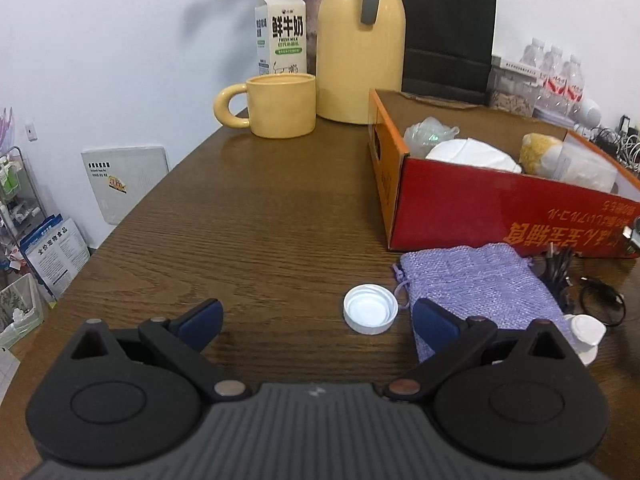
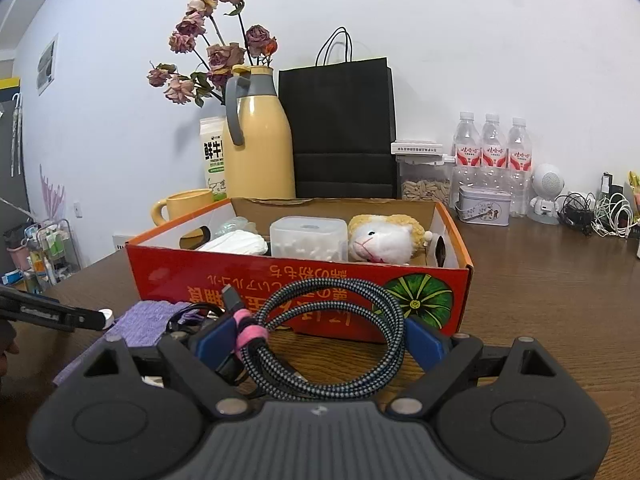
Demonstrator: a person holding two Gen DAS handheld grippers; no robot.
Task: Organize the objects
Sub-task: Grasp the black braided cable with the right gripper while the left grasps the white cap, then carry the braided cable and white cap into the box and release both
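Left wrist view looks down over the left gripper (image 1: 316, 320), whose blue-padded jaws stand wide apart with nothing between them above the dark brown wood-grain table (image 1: 260, 220). A white plastic screw cap (image 1: 370, 309) lies open side up on the table between the two fingers, closer to the right-hand one, and just beside it sits a lilac woven drawstring pouch (image 1: 476, 284), whose near corner is covered by that finger. Behind the pouch stands a red and orange cardboard box (image 1: 480, 216) holding a white folded mask, a crumpled clear bag and a yellow plush toy — further back are a yellow ceramic mug (image 1: 280, 104), a tall yellow thermos jug (image 1: 360, 48) and a white milk carton (image 1: 282, 34). Right wrist view shows the right gripper (image 2: 320, 340) with its jaws spread wide, holding a coiled braided black-and-grey cable (image 2: 332, 344) bound by a pink strap; the coil spans the gap from pad to pad and is raised in front of the box's near wall. Inside the box a clear plastic lidded tub (image 2: 308, 236) sits between the mask and the toy.
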